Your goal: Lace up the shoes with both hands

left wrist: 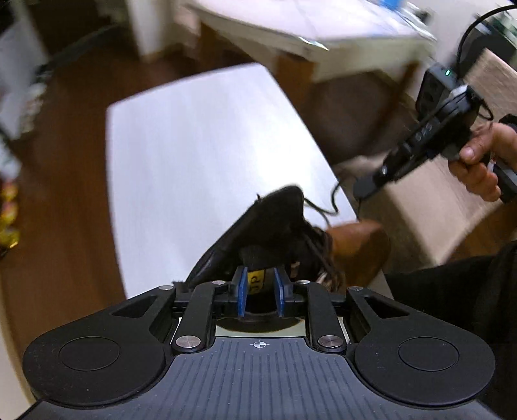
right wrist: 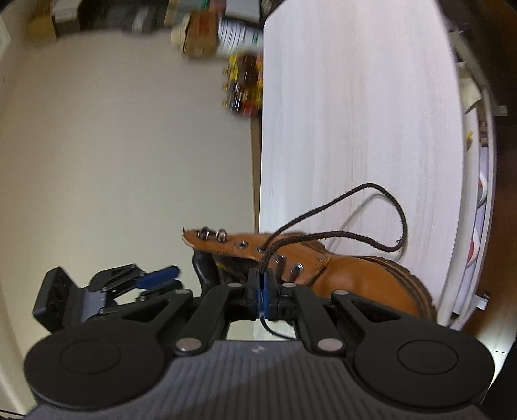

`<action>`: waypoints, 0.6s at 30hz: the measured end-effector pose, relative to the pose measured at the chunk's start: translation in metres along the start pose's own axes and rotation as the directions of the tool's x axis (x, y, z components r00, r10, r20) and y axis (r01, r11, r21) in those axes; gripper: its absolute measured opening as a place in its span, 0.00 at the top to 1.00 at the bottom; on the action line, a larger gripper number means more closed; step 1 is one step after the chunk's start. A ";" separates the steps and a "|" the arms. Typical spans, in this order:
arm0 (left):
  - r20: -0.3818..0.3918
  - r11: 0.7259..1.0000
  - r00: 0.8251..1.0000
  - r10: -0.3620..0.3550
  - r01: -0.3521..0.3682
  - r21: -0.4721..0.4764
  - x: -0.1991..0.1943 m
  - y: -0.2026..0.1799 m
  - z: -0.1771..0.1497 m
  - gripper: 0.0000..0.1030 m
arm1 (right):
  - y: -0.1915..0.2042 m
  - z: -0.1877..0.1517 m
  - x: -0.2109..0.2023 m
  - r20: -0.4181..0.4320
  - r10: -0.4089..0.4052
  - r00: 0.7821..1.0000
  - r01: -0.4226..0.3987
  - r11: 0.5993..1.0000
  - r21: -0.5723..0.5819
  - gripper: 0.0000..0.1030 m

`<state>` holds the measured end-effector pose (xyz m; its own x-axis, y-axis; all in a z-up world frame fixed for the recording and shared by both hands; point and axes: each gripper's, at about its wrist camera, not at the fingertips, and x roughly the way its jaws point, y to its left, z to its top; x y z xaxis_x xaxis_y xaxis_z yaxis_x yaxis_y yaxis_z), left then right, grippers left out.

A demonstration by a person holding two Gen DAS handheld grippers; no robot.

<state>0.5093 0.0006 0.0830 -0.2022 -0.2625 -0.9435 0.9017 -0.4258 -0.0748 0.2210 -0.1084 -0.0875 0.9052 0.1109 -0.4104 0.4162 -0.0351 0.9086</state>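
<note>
A tan leather boot [right wrist: 362,278] lies at the near end of a white table [right wrist: 355,113]. Its dark brown lace [right wrist: 392,206] comes out of an eyelet and loops over the tabletop. My right gripper [right wrist: 261,286] is shut on this lace just below the eyelet row. My left gripper [right wrist: 168,280] hovers to the left of the boot's ankle flap, pads apart. In the left wrist view, the left gripper [left wrist: 260,290] stands open above the boot's dark opening [left wrist: 274,210], holding nothing; a yellow label shows behind the gap. A hand holds the right gripper [left wrist: 363,190] at the right, a lace strand [left wrist: 334,200] running to it.
A second white table [left wrist: 290,29] stands behind over a brown wooden floor [left wrist: 80,113]. A beige cushioned seat [left wrist: 420,210] sits right of the table. The person's dark clothing [left wrist: 468,290] fills the lower right. Boxes and clutter [right wrist: 206,32] line the far wall.
</note>
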 end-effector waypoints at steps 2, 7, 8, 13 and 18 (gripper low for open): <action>-0.029 0.998 0.999 -0.040 0.041 0.049 0.006 0.007 0.002 0.81 | 0.003 -0.017 -0.005 0.083 -0.007 0.997 0.005 1.000 0.025 0.97; -0.083 0.986 0.987 -0.137 0.144 0.082 0.027 0.025 0.015 0.81 | 0.010 -0.051 -0.009 0.234 -0.016 0.972 -0.004 0.996 0.085 0.97; -0.106 0.983 0.982 -0.159 0.168 0.078 0.032 0.028 0.019 0.81 | 0.012 -0.057 -0.010 0.251 -0.017 0.968 -0.006 0.996 0.090 0.97; -0.232 0.968 0.950 -0.207 0.233 0.089 0.050 0.028 0.028 0.81 | 0.011 -0.065 -0.010 0.282 -0.020 0.959 -0.011 0.994 0.107 0.97; -0.277 0.962 0.940 -0.198 0.240 0.127 0.058 0.026 0.033 0.84 | 0.002 -0.066 -0.011 0.288 -0.016 0.957 -0.024 0.991 0.133 0.97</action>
<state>0.5081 -0.0540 0.0370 -0.2627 0.0776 -0.9618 0.7705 -0.5831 -0.2575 0.2065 -0.0438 -0.0756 0.8850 -0.1793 -0.4296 0.4025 -0.1691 0.8997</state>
